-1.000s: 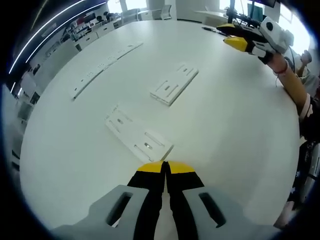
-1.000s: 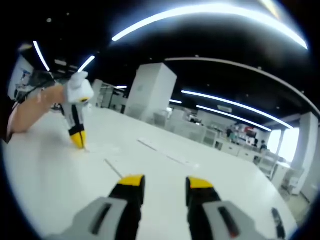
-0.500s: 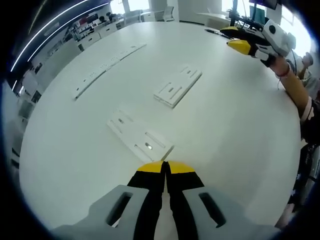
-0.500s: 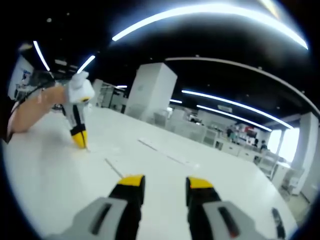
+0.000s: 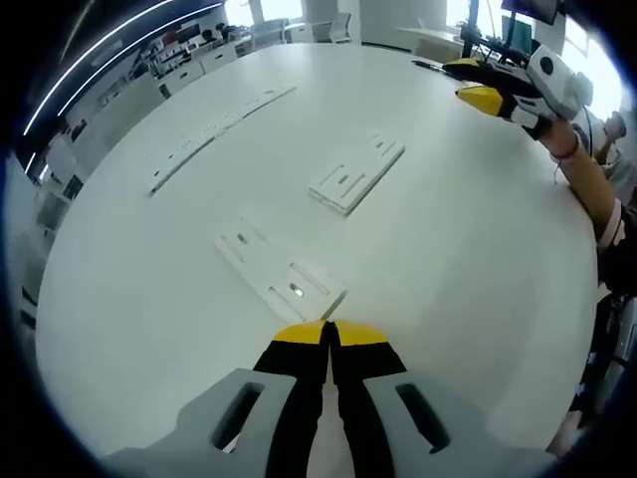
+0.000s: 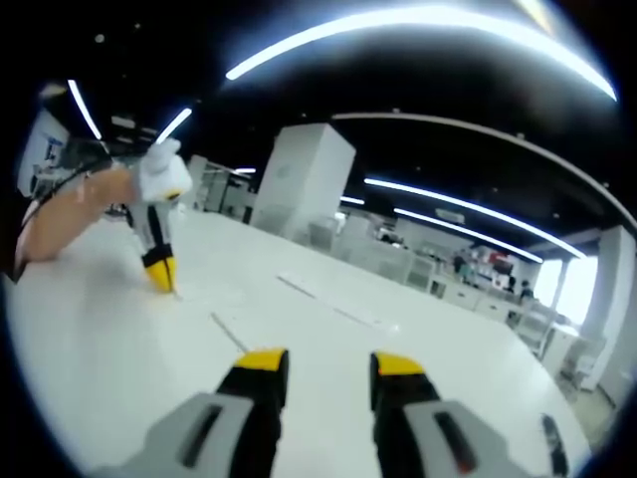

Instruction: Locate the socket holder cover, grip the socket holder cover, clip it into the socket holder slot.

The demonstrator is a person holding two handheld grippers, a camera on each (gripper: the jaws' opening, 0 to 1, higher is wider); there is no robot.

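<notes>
1. Flat white plastic socket holder cover [image 5: 280,278] lying on the white table [image 5: 129,299], long and rectangular, with shallow raised ribs, a few slots and one small dark hole near its closer end.
2. Closer end of that piece almost touching the yellow tips of the left hand-held gripper [image 5: 327,334]; jaws pressed together, clenched on nothing.
3. Second white rectangular piece, the socket holder [image 5: 355,173], thicker and stepped, with cut-out slots, lying farther out on the table, well apart from the cover.
4. Long narrow white strip [image 5: 214,130] with small holes lying toward the far left edge of the table, apart from both pieces.
5. Right hand-held gripper [image 6: 320,363] raised and aimed across the table toward the room; yellow-tipped jaws parted with a clear gap, released and holding nothing.
6. Same right tool at upper right of the left gripper view, yellow tips forward, held by a hand with the forearm [image 5: 584,171] trailing toward the edge.
7. In the right gripper view, left hand-held gripper at left, pointing steeply down with its tip at the table surface.
8. Fine detail of clips and slots too pale against the white table to make out; in the right gripper view the pieces reduced to thin low lines, shapes unreadable.
9. Background office shelving [image 6: 398,254] and ceiling light strips [image 6: 418,22] dim and distorted.
</notes>
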